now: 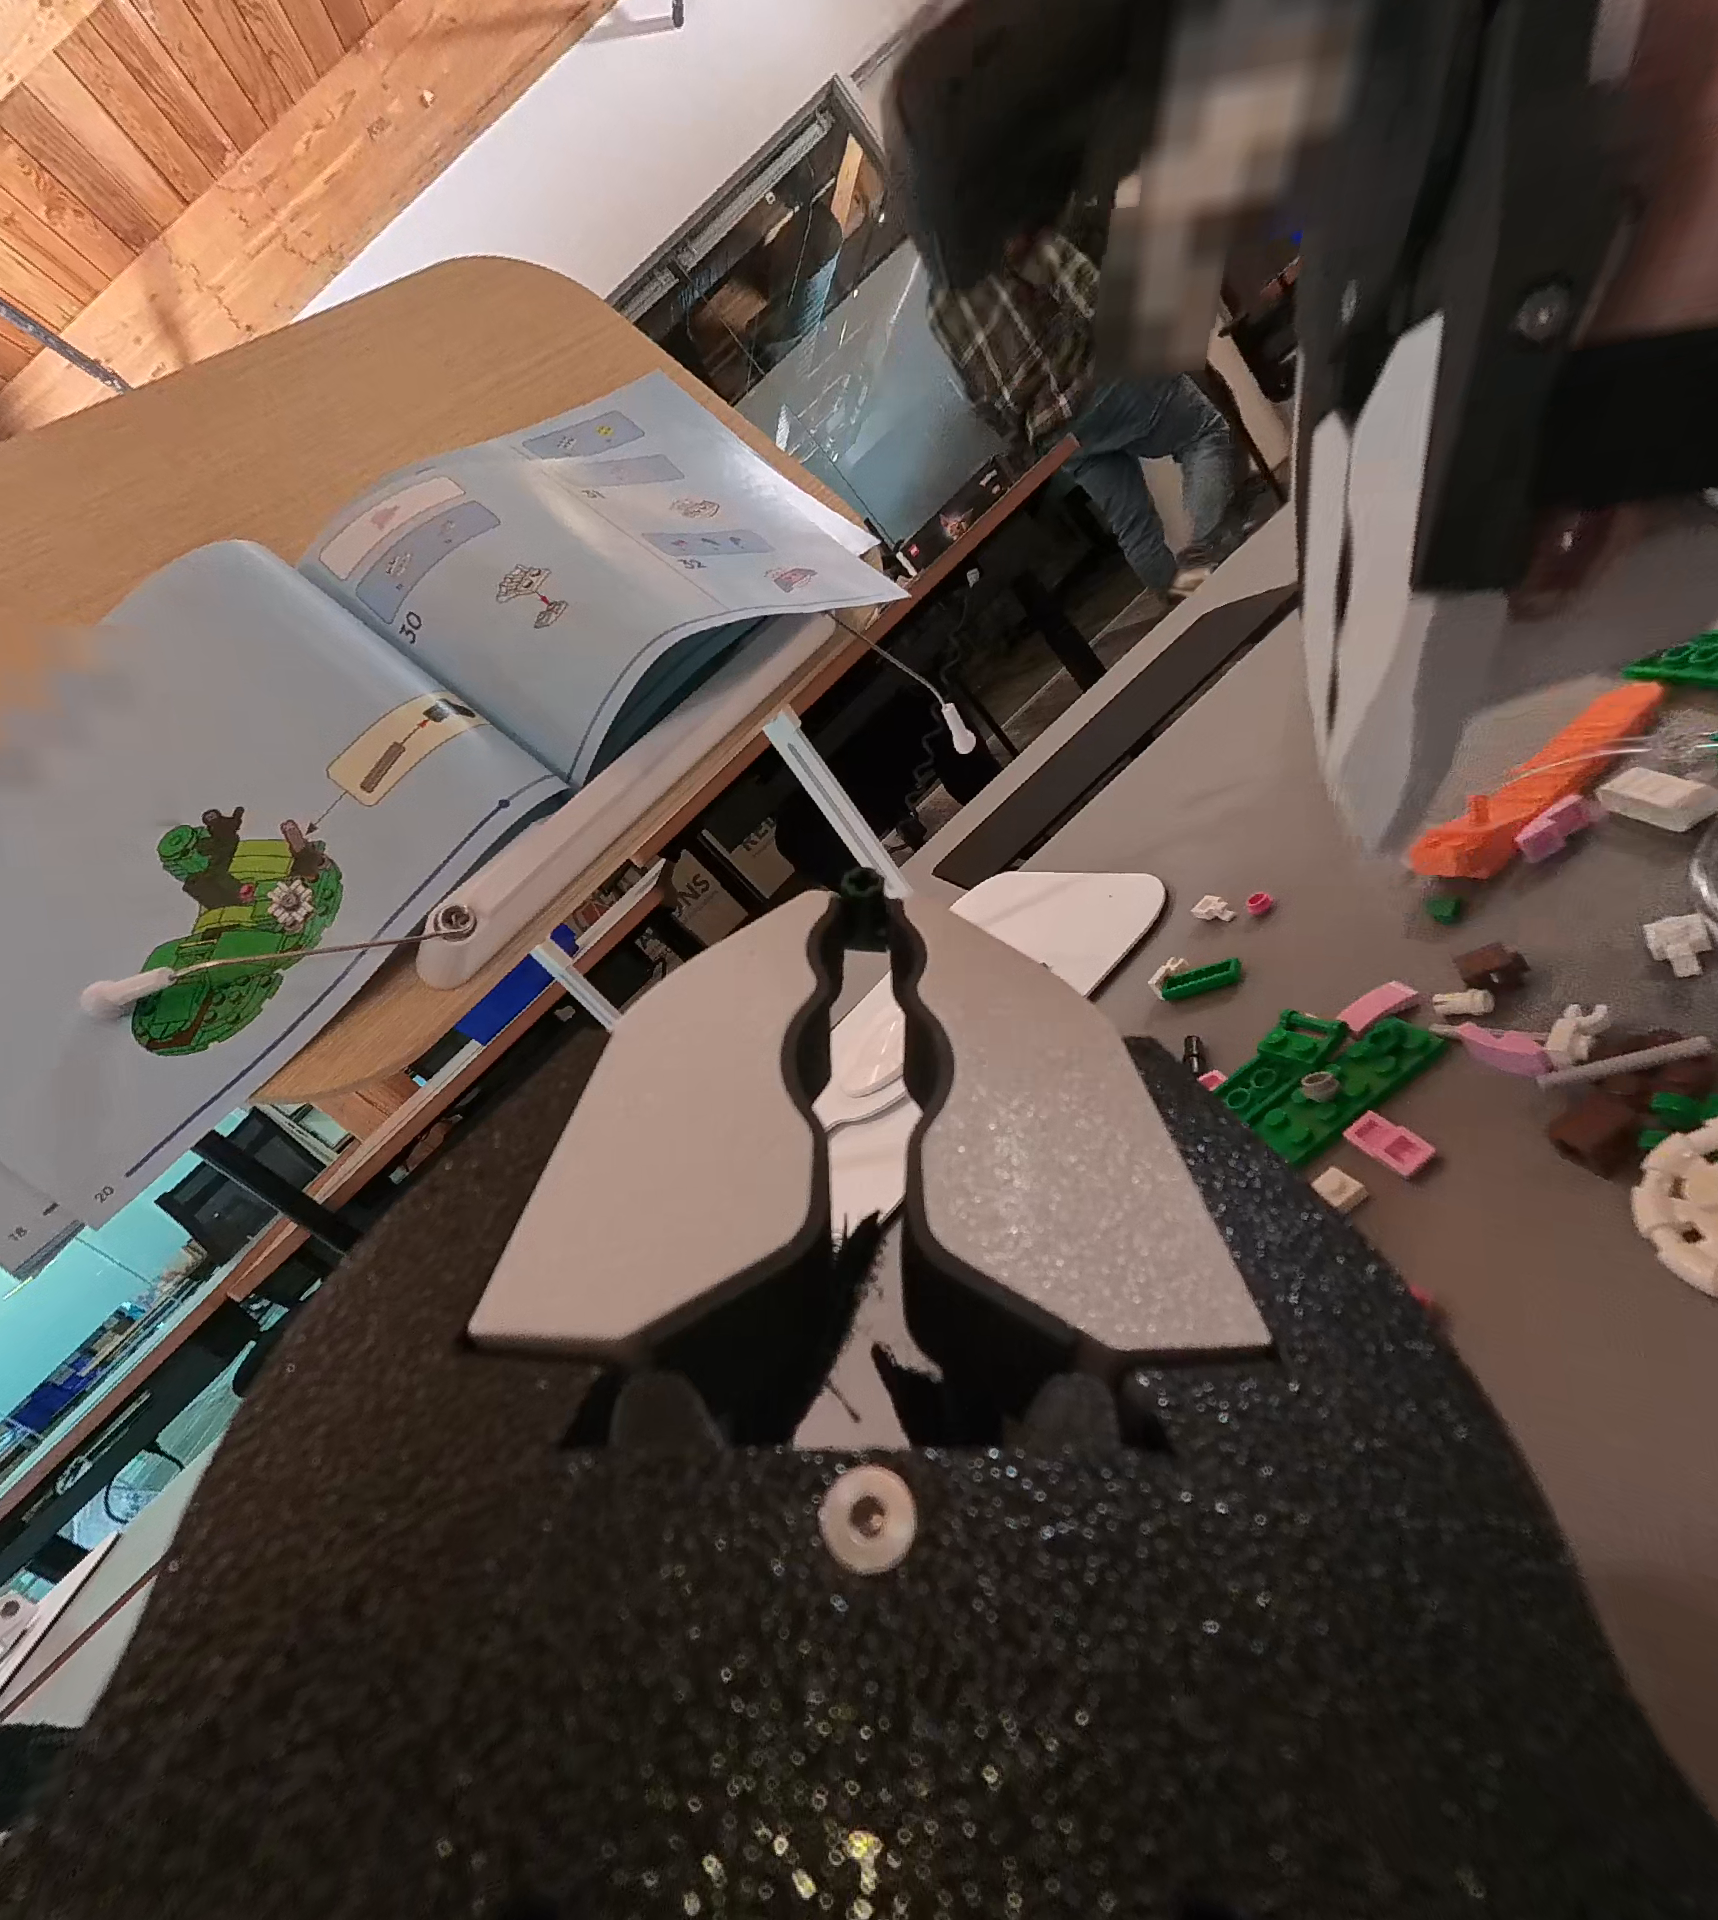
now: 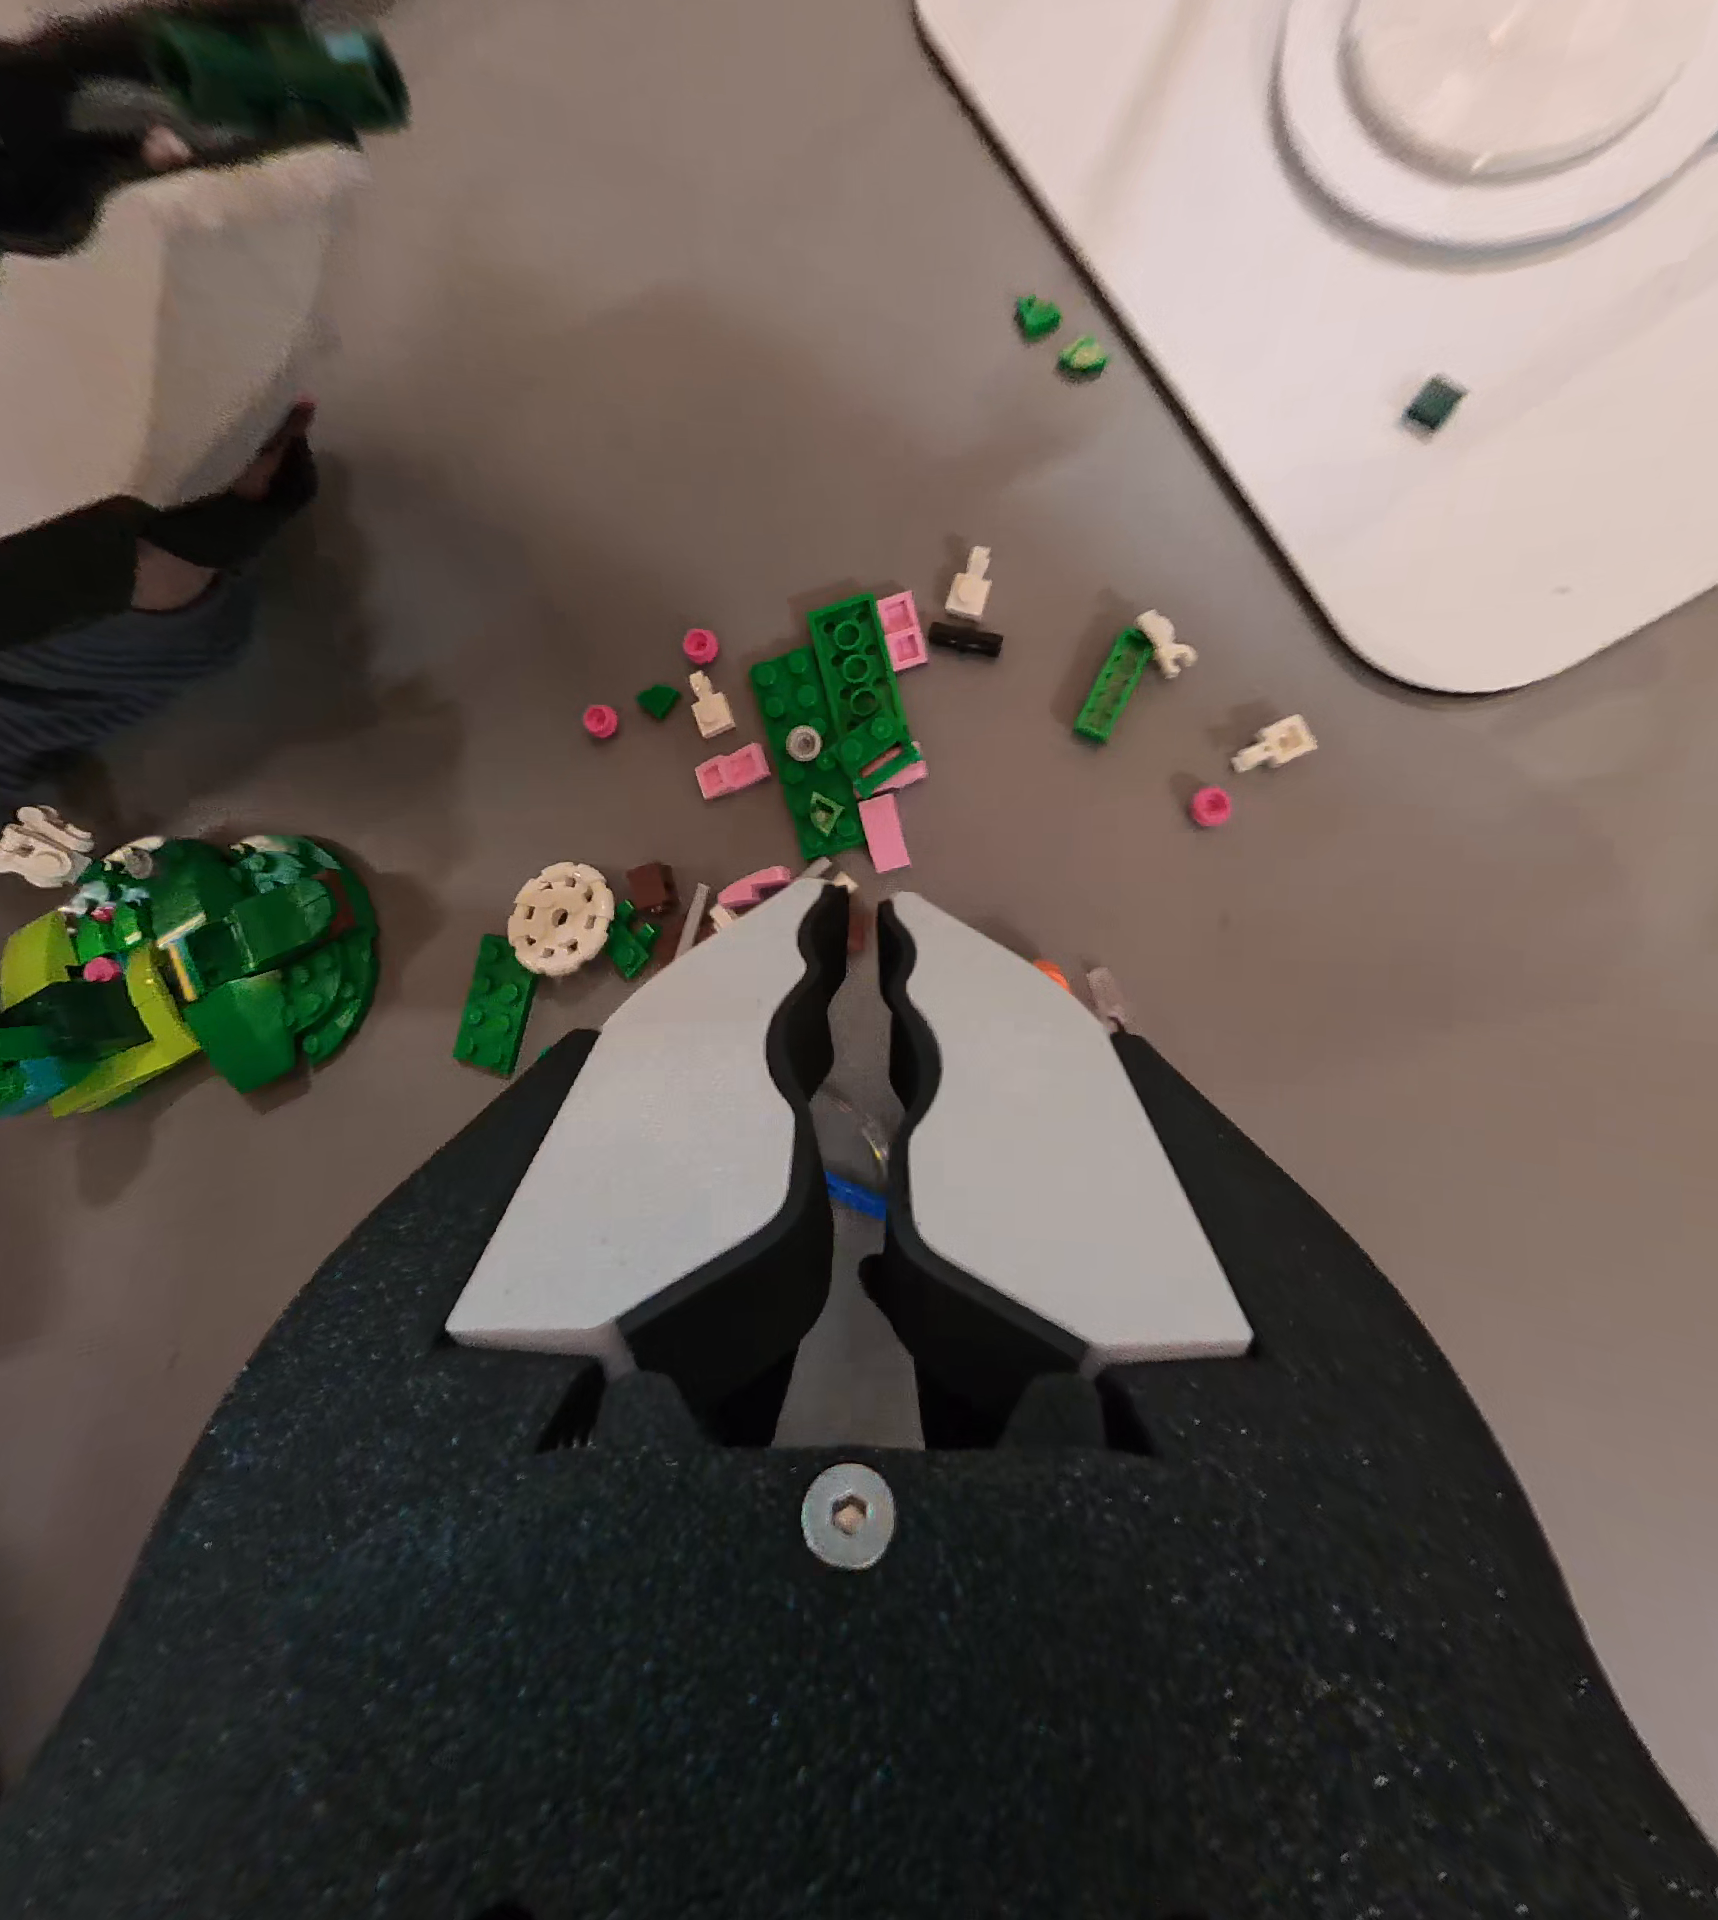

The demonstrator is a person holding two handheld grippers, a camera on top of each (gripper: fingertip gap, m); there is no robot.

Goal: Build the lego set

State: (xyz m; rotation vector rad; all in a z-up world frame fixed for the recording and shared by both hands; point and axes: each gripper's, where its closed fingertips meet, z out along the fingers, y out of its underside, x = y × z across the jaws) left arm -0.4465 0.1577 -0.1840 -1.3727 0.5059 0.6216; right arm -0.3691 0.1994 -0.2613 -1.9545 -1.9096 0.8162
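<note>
My left gripper point(image 1: 863, 906) is shut on a small dark green piece point(image 1: 861, 891) and holds it up in front of the open instruction booklet point(image 1: 335, 790). It also shows blurred at the top left of the right wrist view point(image 2: 346, 73). My right gripper point(image 2: 861, 916) hovers over the loose bricks point(image 2: 834, 727) on the grey table, jaws almost together. A brown bit shows in the slit; I cannot tell if it is held. The green partial build point(image 2: 180, 966) stands at the left. The right gripper also shows blurred in the left wrist view point(image 1: 1374, 821).
The booklet rests on a wooden stand point(image 1: 211, 436) with a white base point(image 2: 1406, 260), which carries a small dark green tile point(image 2: 1435, 403). An orange brick separator point(image 1: 1541, 779), a cream round plate point(image 2: 561, 918) and pink, white and green bits lie scattered. There is about 12 cm between the tips of the two grippers. The green partial build point(image 2: 180, 966) sits 15 cm or so from the ends of my right fingers.
</note>
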